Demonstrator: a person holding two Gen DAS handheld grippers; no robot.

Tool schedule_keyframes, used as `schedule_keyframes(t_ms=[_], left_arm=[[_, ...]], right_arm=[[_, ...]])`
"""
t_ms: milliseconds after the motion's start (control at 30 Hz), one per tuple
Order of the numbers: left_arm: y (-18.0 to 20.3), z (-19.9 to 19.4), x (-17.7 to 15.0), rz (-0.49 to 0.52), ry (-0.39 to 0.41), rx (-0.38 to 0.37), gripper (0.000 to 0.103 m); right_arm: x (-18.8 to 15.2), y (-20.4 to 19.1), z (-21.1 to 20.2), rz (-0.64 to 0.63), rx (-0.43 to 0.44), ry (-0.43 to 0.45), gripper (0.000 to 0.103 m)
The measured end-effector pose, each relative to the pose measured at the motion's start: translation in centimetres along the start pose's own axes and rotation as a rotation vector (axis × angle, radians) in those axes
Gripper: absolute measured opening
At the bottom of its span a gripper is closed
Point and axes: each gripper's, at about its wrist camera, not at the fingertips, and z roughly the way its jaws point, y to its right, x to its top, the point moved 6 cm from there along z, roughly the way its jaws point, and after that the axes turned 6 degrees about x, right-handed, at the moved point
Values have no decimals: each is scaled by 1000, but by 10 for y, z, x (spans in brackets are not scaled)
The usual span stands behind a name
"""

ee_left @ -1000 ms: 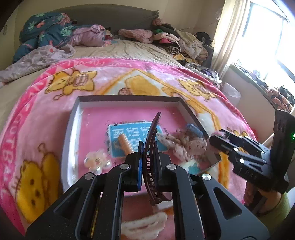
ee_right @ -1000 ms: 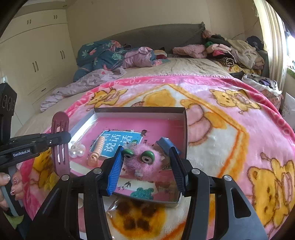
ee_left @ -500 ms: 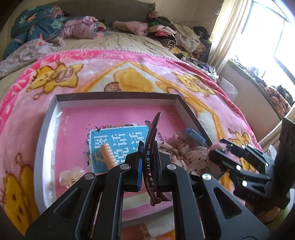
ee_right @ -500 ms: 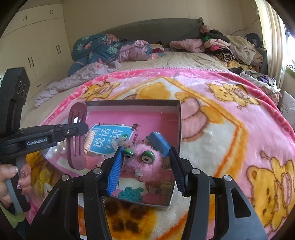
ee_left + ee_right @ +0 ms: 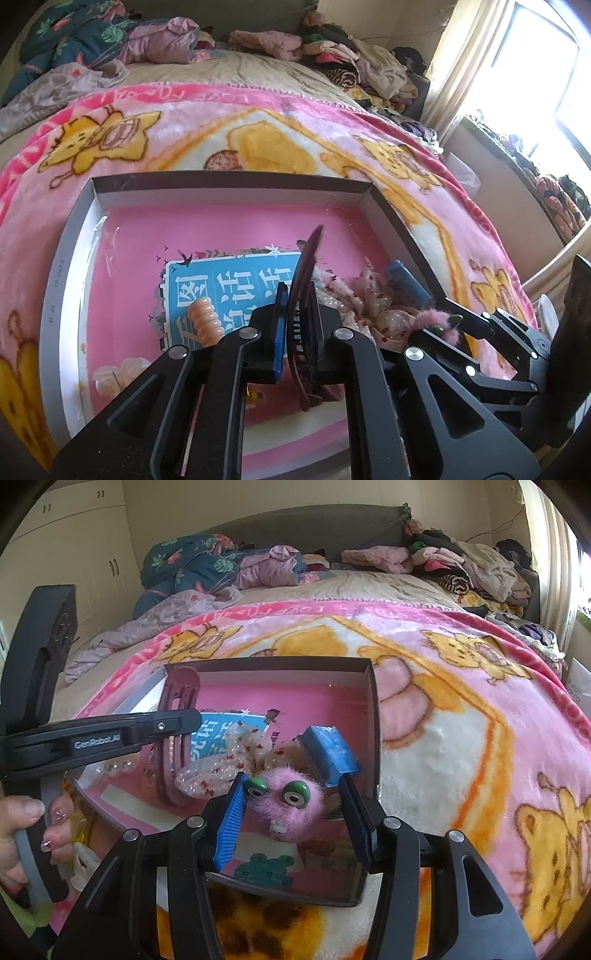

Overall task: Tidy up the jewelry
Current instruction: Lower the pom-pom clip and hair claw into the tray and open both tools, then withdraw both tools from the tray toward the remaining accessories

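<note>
My left gripper (image 5: 297, 325) is shut on a dark maroon hair clip (image 5: 304, 280) and holds it upright over the open box (image 5: 229, 192); the clip also shows in the right wrist view (image 5: 177, 716). My right gripper (image 5: 291, 805) holds a fuzzy pink hair accessory with green eyes (image 5: 284, 805) between its blue pads, low over the box's (image 5: 373, 716) near right corner. It also shows in the left wrist view (image 5: 437, 325). Inside the box lie an orange spiral hair tie (image 5: 203, 321), a sequined bow (image 5: 229, 760) and a pale flower clip (image 5: 118, 373).
The box has a pink floor with a blue label (image 5: 229, 284) and sits on a pink cartoon blanket (image 5: 461, 701) on a bed. Clothes are piled at the headboard (image 5: 461, 565). A blue item (image 5: 332, 753) lies in the box's right side. A window (image 5: 546, 74) is at right.
Both grippers have moved forward and lower over the box. The clip now hangs above the blue label, and the pink fuzzy piece is down at the box's near right corner.
</note>
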Motion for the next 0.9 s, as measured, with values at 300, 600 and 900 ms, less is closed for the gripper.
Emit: schedule_keyframes(t_ms=[300, 600, 900], left_arm=[[-13, -6, -3, -17, 3, 19, 21], [-14, -26, -10, -10, 20, 24, 39], [-17, -54, -16, -24, 62, 39, 63]], right_arm=[[-5, -3, 7, -2, -7, -21, 48], [-13, -10, 5, 1, -6, -32, 63], [-16, -11, -21, 36, -19, 2, 78]])
